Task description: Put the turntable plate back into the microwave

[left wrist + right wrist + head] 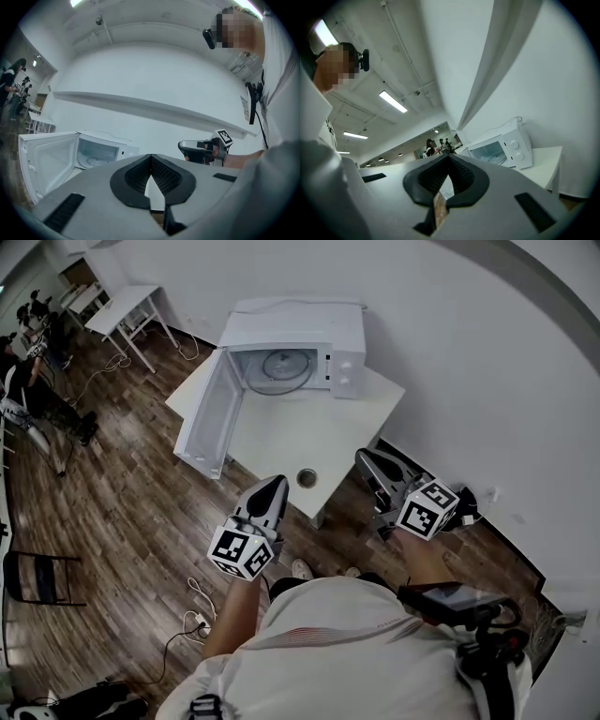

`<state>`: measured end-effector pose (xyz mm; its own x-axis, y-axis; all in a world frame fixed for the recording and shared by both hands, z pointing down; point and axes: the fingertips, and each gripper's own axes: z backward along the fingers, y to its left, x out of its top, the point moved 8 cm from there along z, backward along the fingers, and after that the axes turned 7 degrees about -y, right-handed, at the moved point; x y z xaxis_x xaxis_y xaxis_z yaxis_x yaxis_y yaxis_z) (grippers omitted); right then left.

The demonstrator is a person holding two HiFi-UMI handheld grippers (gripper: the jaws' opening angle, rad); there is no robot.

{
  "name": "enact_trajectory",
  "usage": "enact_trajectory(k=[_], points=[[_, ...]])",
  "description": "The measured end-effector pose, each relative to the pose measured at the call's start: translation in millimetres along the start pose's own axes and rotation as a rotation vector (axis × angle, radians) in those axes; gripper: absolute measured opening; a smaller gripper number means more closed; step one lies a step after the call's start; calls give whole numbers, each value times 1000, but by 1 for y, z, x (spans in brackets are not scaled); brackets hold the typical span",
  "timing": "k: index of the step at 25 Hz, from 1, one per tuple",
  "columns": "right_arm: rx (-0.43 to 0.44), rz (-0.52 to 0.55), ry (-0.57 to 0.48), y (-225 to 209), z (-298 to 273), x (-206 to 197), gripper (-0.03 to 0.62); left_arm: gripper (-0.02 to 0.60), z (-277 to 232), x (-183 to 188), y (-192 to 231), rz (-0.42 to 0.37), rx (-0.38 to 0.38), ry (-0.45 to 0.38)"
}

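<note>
The white microwave point(291, 343) stands at the back of a white table point(319, 437), its door point(208, 413) swung wide open to the left. The glass turntable plate point(284, 364) lies flat inside the cavity. Both grippers hang near the table's front edge, held close to the person's body. My left gripper point(272, 482) is shut and empty. My right gripper point(364, 457) is shut and empty too. The left gripper view looks over its closed jaws at the open microwave point(101, 152) and the right gripper point(183, 146). The right gripper view shows the microwave point(499, 150) ahead.
A small round hole point(307, 477) sits in the table near its front edge. A white wall runs behind and to the right. On the wooden floor to the left are a black chair point(37, 577), cables point(197, 620), more tables point(127, 310) and people.
</note>
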<state>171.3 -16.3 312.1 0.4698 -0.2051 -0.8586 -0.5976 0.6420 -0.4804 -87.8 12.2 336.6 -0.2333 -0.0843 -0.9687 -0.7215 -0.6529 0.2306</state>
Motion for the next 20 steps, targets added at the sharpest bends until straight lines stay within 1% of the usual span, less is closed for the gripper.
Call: enact_trajectory(k=[3, 7, 10, 15, 20], points=[[20, 55, 19, 1, 24, 13, 6, 11, -5, 1, -29, -16, 15, 4], [44, 68, 13, 2, 47, 17, 6, 11, -1, -6, -58, -31, 32, 8], [64, 93, 8, 7, 62, 17, 5, 11, 8, -7, -75, -59, 57, 18], [89, 170, 18, 14, 77, 2, 5, 11, 32, -16, -84, -99, 109, 22], [55, 224, 52, 30, 91, 7, 5, 11, 46, -15, -92, -92, 97, 11]])
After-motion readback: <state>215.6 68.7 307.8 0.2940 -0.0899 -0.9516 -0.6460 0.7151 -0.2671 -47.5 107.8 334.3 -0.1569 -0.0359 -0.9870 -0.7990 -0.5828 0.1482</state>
